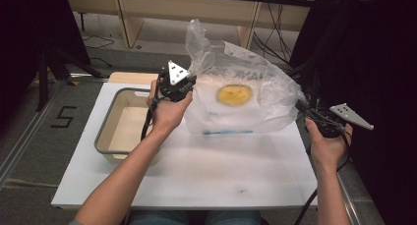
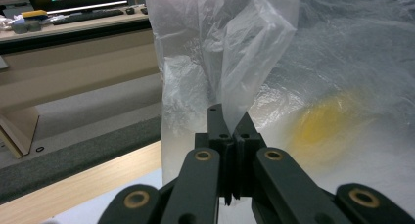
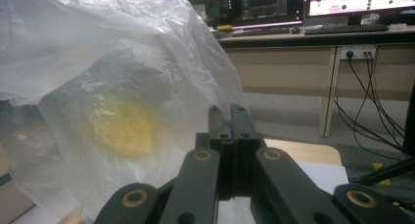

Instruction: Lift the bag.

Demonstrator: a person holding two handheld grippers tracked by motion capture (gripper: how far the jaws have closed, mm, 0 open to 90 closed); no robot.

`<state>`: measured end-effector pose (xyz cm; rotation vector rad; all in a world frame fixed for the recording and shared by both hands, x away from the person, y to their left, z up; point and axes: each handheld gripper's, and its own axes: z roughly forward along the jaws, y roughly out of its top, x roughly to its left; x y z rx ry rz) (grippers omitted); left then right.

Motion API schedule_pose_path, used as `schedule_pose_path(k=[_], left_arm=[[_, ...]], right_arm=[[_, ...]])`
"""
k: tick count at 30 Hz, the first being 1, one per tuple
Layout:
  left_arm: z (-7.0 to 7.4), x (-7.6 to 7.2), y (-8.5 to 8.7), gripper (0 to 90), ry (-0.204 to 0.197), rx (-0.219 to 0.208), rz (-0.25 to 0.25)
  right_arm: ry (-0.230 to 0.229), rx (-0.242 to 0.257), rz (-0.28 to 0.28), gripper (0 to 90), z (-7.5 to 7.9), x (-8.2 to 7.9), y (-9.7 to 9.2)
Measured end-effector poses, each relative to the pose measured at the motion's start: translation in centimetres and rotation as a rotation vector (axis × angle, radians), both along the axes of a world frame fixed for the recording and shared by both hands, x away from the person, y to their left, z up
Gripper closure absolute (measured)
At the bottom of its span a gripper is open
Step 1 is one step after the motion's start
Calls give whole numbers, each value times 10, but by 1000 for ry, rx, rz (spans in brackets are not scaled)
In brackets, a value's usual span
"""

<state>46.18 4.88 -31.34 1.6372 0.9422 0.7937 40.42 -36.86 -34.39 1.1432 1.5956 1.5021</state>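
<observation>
The plastic bag (image 1: 241, 95) hangs over the far half of the white surface (image 1: 196, 171), toward 12 o'clock, its lower edge at or just above the surface. It is pinched at two opposite edges, apparently so that the film spreads wide and the load settles low in the middle. The film is thin, translucent and crinkled, with reversed dark lettering near the top and a blue stripe along the bottom. A round yellow object (image 1: 234, 94) shows through it, blurred; what it is cannot be told.

At 9 o'clock of the bag, the left tongs (image 1: 183, 87) are fully closed on an upstanding fold of film (image 2: 230, 62). At 3 o'clock, the right tongs (image 1: 301, 107) are likewise clamped tight on the bag's edge (image 3: 215, 87).

Farther out at 9 o'clock sits a grey-rimmed tub (image 1: 109, 119), well apart from the bag and seemingly empty.
</observation>
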Motion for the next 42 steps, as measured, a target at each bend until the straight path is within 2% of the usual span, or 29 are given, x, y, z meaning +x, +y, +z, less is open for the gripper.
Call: schedule_pose_path(k=[2, 5, 7, 9, 13, 17, 19, 23, 26, 35, 42], left_arm=[[-1, 1, 1, 892, -1, -1, 8], [-6, 9, 0, 890, 11, 26, 21], [-13, 15, -1, 864, 23, 57, 23], [-20, 20, -3, 767, 45, 80, 13], [-30, 22, -4, 525, 55, 117, 29], [-31, 18, -4, 371, 49, 128, 51], [-29, 15, -3, 345, 51, 129, 45], [-25, 6, -1, 308, 66, 97, 28], [-23, 0, 2, 291, 80, 85, 5], [-28, -13, 8, 251, 107, 105, -45], [-33, -23, 13, 241, 114, 124, -94]], right_arm=[[-1, -2, 0, 900, 1, 1, 1], [18, -3, -8, 900, -3, 6, 2], [42, -22, -21, 900, -10, 12, 5], [74, -55, -48, 900, -20, 17, 9], [151, -81, -76, 900, -40, 27, 12], [179, -85, -79, 900, -52, 30, 15], [179, -90, -78, 900, -53, 30, 16], [187, -91, -86, 861, -51, 30, 18], [196, -95, -91, 757, -50, 30, 20], [161, -154, -99, 477, -48, 24, 22], [148, -193, -52, 409, -45, 15, 25]])
